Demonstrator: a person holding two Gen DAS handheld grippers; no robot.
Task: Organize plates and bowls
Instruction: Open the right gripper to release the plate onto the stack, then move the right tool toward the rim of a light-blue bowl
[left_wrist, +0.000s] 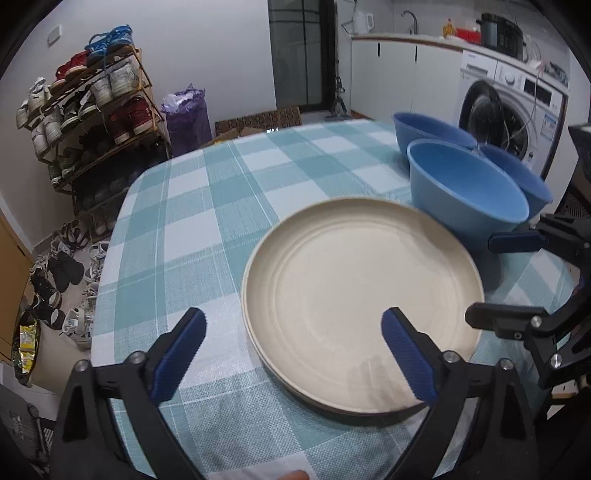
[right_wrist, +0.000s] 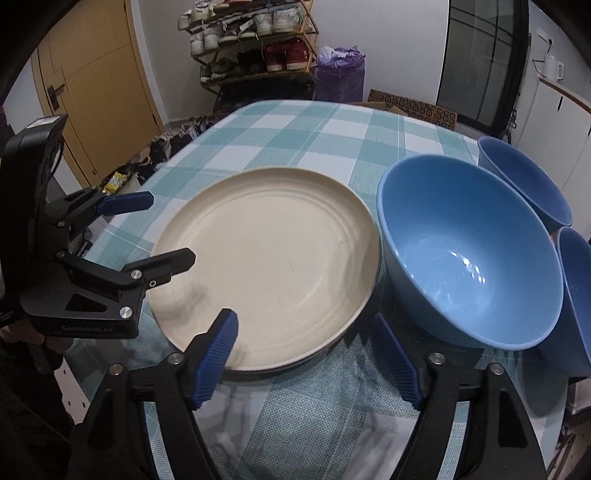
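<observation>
A cream plate lies on a darker plate on the checked tablecloth. Right of it stands a light blue bowl, with two darker blue bowls behind and beside it. My left gripper is open over the plate's left near rim, its pads clear of it. My right gripper is open at the plate's right near rim, close to the light blue bowl, and grips nothing.
A shoe rack and loose shoes on the floor stand past the table's left edge. Behind the table are a purple bag and a cardboard box. A washing machine is at the right, a wooden door at the left.
</observation>
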